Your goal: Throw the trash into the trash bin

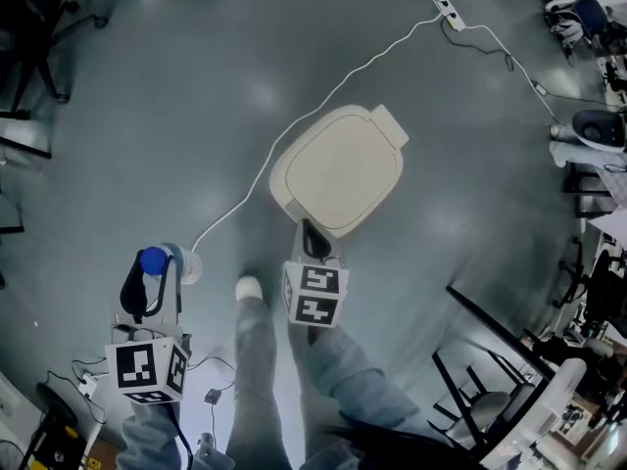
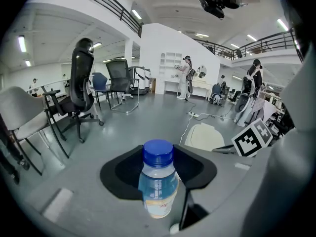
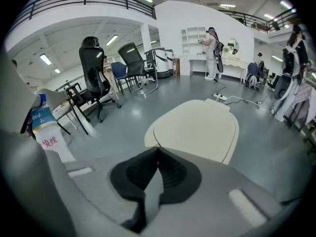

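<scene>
- The grey floor (image 1: 196, 86) is the biggest thing here. A thin white cable (image 1: 333, 94) runs across it from 1 o'clock down to 8 o'clock, passing close by the bin.
- The trash bin (image 1: 284, 189) stands on the floor in front of my legs, at 12 o'clock from me. Its cream lid (image 1: 343, 164) lies flat and shut, so nothing can drop in yet.
- My right claw (image 1: 312, 238) points down at the near edge of the bin, at 6 o'clock of the lid. It is clenched, with its jaws pressed together and nothing in them. I cannot tell if it touches the bin.
- My left claw (image 2: 158, 168) is grasping the trash, one jaw on each side. It hangs over the floor at about 8 o'clock from the bin, well apart from it.
- The trash is a small clear bottle (image 2: 159, 184) with a blue cap (image 2: 158, 153). It stands upright in my left claw.
- So the pick-up is done. I think three things are left: get the lid up, bring the bottle over the hole, and let it go.
</scene>
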### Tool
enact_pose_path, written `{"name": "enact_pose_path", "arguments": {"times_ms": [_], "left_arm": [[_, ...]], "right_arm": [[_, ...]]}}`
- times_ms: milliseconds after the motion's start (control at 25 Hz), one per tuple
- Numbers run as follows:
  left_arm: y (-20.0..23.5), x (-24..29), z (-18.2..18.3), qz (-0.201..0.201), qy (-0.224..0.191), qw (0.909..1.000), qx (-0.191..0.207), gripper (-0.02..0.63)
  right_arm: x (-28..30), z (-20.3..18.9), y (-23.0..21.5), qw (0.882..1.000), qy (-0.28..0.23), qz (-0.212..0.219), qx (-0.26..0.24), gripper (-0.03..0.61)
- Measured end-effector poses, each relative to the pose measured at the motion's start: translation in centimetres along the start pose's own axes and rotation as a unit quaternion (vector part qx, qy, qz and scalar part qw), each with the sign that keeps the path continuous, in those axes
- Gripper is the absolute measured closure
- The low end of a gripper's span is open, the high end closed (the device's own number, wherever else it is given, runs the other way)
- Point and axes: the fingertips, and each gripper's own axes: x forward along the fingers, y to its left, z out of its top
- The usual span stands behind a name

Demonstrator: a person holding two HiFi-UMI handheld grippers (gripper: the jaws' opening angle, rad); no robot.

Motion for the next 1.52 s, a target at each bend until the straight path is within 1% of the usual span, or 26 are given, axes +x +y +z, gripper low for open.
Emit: {"name": "enact_pose_path", "arguments": {"times_ms": [200,480,720,880,1040,1080,1200,1240,1400,1520], "left_arm": [[0.9,0.8,-1.0,0.004,0.003,1.0,-0.008,0.416],[0.8,1.7,-1.2,-0.005,0.006,1.0,-0.004,0.416],[1.1,2.5,-0.6,-0.003,0.008,0.9999,-0.005,0.416],[0.8,2.9,-0.5,-0.006,0.011,0.9999,-0.003,0.416],[0.7,2.8,-0.4,-0.007,0.006,1.0,0.0,0.416],[0.8,2.7,-0.4,-0.006,0.005,1.0,-0.001,0.417],[0.7,2.3,-0.4,-0.006,0.004,1.0,-0.001,0.416],[0.7,2.2,-0.4,-0.007,0.004,1.0,0.0,0.416],[0.7,2.1,-0.7,-0.004,0.007,1.0,-0.001,0.416],[0.2,1.9,-0.4,-0.004,0.006,1.0,-0.001,0.416]], "right_arm": [[1.4,-1.1,-0.2,1.0,0.013,-0.01,-0.007,0.575],[2.7,-2.5,-0.4,0.999,0.034,-0.022,-0.007,0.575],[3.1,-2.7,-0.4,0.999,0.032,-0.024,0.003,0.575],[3.4,-3.0,-0.4,0.999,0.027,-0.027,-0.001,0.575],[3.4,-3.0,0.1,0.999,0.029,-0.026,-0.031,0.574],[3.3,-3.0,0.1,0.999,0.026,-0.025,-0.027,0.574],[3.0,-2.9,-0.4,1.0,0.018,-0.02,0.011,0.575],[3.0,-2.8,-0.5,1.0,0.018,-0.016,0.017,0.575],[3.0,-2.5,-0.3,1.0,0.027,-0.006,0.014,0.575],[2.4,-2.2,-0.6,0.999,0.02,-0.003,0.032,0.575]]}}
